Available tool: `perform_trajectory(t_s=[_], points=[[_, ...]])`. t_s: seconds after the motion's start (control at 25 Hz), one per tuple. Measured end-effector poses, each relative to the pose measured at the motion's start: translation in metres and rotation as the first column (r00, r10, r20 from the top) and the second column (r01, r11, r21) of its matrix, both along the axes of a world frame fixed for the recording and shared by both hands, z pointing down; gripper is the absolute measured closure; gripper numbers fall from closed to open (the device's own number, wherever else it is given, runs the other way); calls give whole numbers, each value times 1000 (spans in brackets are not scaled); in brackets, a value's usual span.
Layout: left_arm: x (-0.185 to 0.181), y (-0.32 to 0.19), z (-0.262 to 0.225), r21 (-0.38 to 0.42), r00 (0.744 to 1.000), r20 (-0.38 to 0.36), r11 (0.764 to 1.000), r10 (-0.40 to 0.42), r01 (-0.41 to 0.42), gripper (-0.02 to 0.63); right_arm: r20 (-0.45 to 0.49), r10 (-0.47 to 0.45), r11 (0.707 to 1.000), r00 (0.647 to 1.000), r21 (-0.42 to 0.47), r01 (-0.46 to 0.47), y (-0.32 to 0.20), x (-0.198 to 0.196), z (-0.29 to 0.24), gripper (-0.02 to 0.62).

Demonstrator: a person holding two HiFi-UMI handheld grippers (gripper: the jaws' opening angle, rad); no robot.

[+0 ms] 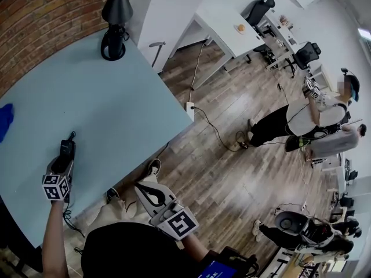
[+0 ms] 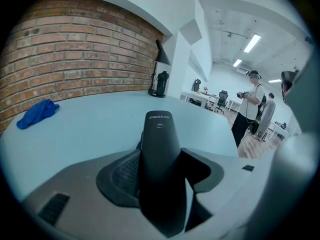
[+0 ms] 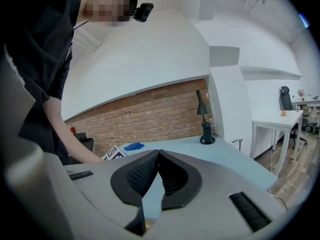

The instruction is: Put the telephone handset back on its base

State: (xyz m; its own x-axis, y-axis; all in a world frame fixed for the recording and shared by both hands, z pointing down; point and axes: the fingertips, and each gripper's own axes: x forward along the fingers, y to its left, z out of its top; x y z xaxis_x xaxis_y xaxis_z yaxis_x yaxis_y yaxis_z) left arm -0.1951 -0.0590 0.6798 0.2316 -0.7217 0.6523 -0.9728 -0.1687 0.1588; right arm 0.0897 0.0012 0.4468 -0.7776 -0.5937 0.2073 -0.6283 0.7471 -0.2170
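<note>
**Handset held in the left fingers above the tabletop**

The left gripper's fingers [image 2: 122, 171] are closed on the black telephone handset [image 2: 160, 154]. They hold it by its lower part, one ribbed pad on each side. The handset's narrow end sticks out past the fingers along their line. In the head view the left gripper [image 1: 65, 158] holds the handset [image 1: 68, 147] over the near left part of the pale blue tabletop [image 1: 116, 109], close to the front edge. No view shows whether the handset touches the surface.

The right gripper's fingers [image 3: 142, 174] are together at the tips with nothing between them. The right gripper [image 1: 152, 197] is off the tabletop, just past its front edge and above the person's lap. It points back across the tabletop [image 3: 225, 159], and the left gripper's marker cube [image 3: 112, 153] shows in its view.

A crumpled blue cloth [image 1: 4, 120] lies at the far left of the tabletop, well apart from the handset. A black desk lamp [image 1: 114, 28] stands at the far corner, beside the brick wall [image 1: 46, 16]. Beyond the tabletop another person [image 1: 313, 120] stands on the wooden floor [image 1: 232, 172]
</note>
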Motion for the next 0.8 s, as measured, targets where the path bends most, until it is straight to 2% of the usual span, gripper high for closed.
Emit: perform_trajectory(t_s=[0.56, 0.8], points=[[0, -4, 16, -58, 1000, 24, 998, 14, -13, 324, 12, 11, 1000, 1000, -20, -11, -1, -1, 7, 580], [2, -3, 20, -79, 998, 62, 997, 23, -19, 321, 13, 2, 1000, 1000, -17, -2, -5, -2, 6, 580]])
